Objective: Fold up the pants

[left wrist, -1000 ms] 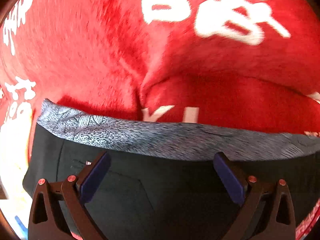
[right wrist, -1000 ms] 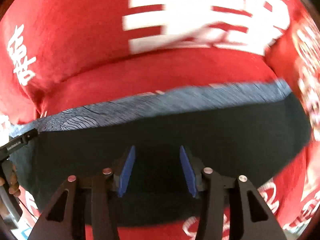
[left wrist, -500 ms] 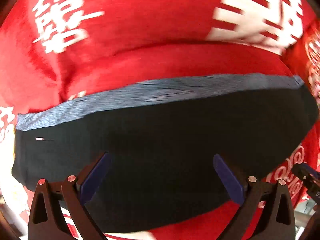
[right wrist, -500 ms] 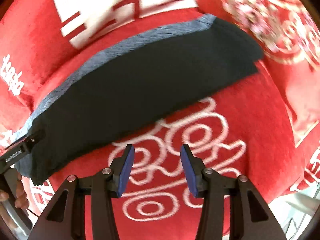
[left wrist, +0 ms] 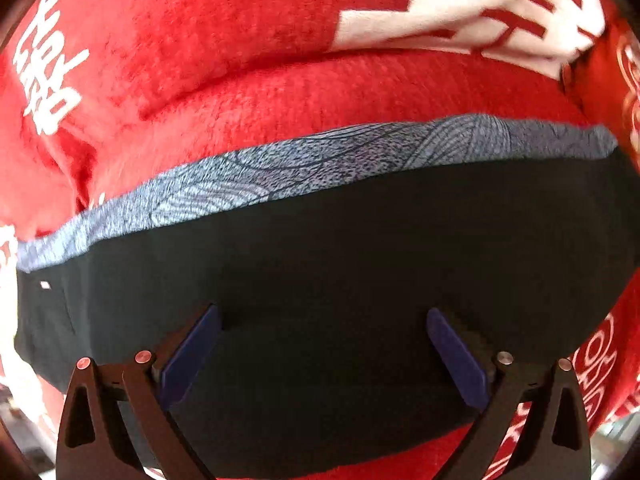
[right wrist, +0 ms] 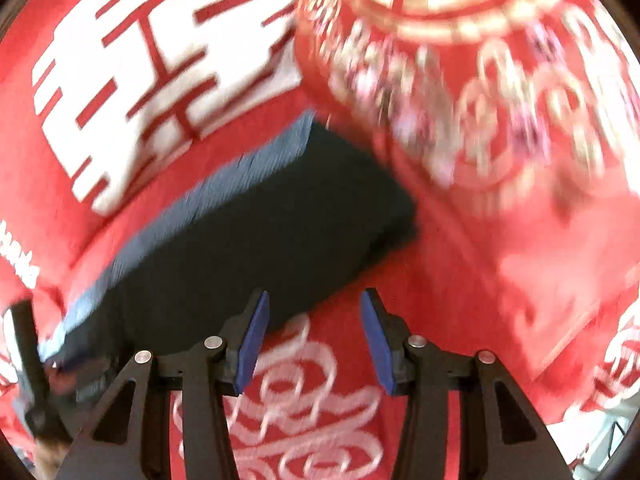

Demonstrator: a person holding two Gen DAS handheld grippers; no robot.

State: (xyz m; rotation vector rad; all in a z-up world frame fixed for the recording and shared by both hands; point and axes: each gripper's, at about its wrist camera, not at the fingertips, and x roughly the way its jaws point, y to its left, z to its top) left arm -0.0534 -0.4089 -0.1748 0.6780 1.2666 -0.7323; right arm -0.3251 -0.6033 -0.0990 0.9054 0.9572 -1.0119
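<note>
While both grippers gape empty, black pants (left wrist: 340, 272) lie folded; grey-patterned edge showing.

A plush red blanket (left wrist: 248, 92) fills nearly the whole background in both views, its deep pile printed with large white characters (left wrist: 448, 4) and lying in soft ridges and folds. In the right wrist view the same red cover (right wrist: 460, 272) carries pale looping scroll patterns (right wrist: 304, 408) and a blurred round emblem (right wrist: 440, 8). Bright, even light falls across the fabric, and only slivers of a pale surface show at the lower edges, too blurred to identify.
</note>
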